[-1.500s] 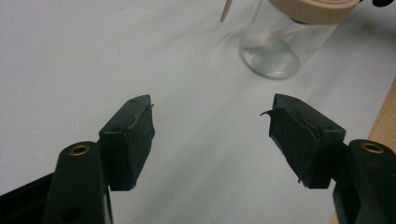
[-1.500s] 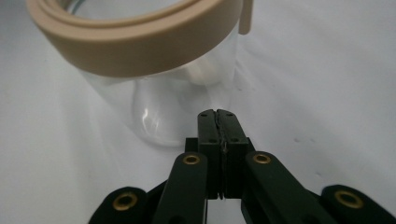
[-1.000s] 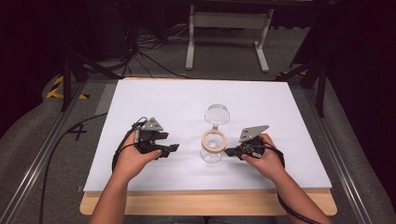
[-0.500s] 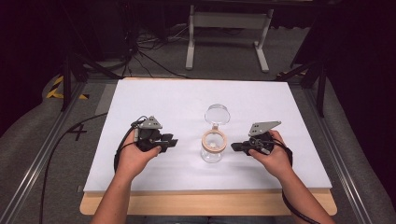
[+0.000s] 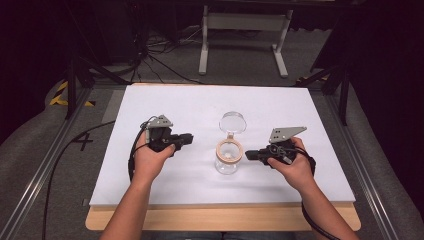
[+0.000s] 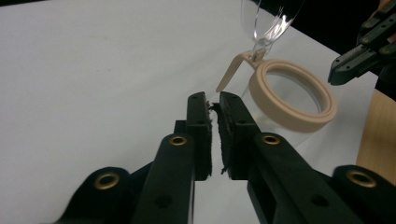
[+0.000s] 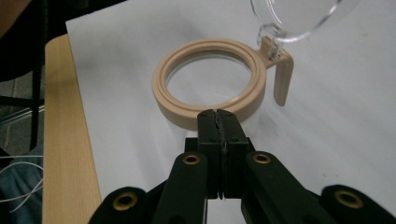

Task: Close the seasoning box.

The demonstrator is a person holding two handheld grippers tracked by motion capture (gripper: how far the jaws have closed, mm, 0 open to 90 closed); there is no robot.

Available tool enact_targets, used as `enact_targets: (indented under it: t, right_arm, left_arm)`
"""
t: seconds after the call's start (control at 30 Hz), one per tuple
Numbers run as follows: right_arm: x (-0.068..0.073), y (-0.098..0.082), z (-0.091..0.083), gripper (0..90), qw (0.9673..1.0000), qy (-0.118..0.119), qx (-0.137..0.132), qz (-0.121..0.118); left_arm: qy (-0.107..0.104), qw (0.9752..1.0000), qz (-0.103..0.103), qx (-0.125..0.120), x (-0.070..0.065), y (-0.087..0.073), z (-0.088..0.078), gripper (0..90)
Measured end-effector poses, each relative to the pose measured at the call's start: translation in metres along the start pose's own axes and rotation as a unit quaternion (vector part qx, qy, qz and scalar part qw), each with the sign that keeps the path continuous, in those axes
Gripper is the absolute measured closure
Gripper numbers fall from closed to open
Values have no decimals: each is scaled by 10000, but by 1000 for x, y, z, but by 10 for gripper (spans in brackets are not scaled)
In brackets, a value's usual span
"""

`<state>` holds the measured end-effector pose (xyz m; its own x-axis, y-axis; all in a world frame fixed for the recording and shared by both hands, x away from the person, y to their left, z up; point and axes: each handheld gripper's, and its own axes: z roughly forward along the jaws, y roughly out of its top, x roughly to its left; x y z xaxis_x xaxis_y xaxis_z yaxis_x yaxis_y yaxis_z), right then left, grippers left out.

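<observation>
Jar: the clear jar (image 5: 228, 159) stands mid-counter (image 5: 190, 107), its lid (image 5: 232, 121) flipped open behind the tan rim.
Change: your right tongs (image 5: 250, 155) have drawn back from the rim, pressed together, empty.
Left tongs (image 5: 186, 138): nearly closed, empty, well left.
Meaning: lid opened; jar released.

White sheet (image 5: 200, 105) over wooden table (image 5: 225, 220), grey carpet (image 5: 30, 150), metal rails (image 5: 45, 165) either side, white stand (image 5: 245, 22) behind, cables (image 5: 160, 55), dark surroundings.

High view overlooks the table (image 5: 150, 185); both close tongs views share the jar (image 5: 228, 156).
</observation>
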<state>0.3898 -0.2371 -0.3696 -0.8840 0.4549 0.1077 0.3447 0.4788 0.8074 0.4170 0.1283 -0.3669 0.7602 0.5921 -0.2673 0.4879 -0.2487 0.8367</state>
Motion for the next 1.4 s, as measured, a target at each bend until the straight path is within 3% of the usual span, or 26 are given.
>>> enact_targets:
  t: [0.13,0.2,0.27,0.5,0.6,0.67,0.8,0.87,0.93,1.2,1.4]
  right_arm:
    - [3,8,1,900,9998,163,-140,59]
    - [7,12,3,900,9997,170,-148,-9]
    - [9,14,3,900,9998,160,-135,-73]
    - [12,20,9,900,9994,257,-199,-96]
    - [11,21,10,900,9994,249,-228,-71]
    - [12,21,10,900,9994,235,-255,-62]
    - [13,24,8,900,9994,101,-335,66]
    - [11,24,8,900,9992,74,-366,137]
    - [8,23,9,900,9989,66,-401,239]
    - [7,23,10,900,9988,76,-439,218]
    - [4,23,2,900,9964,-96,-763,346]
  left_arm:
    - [-46,9999,122,12,-3,16,6,900]
    - [-142,9996,215,90,-5,33,17,900]
    - [-152,9996,241,82,-6,37,21,900]
    - [-60,9989,436,176,-7,67,49,899]
    - [8,9984,520,233,-7,72,55,893]
    - [79,9982,542,250,-5,75,62,893]
    - [4,9991,350,237,6,72,77,899]
    - [-176,9994,280,130,10,70,81,899]
    - [-197,9994,273,115,10,71,83,898]
    - [-278,9985,453,94,9,73,88,892]
    - [-420,9974,578,82,4,72,85,891]
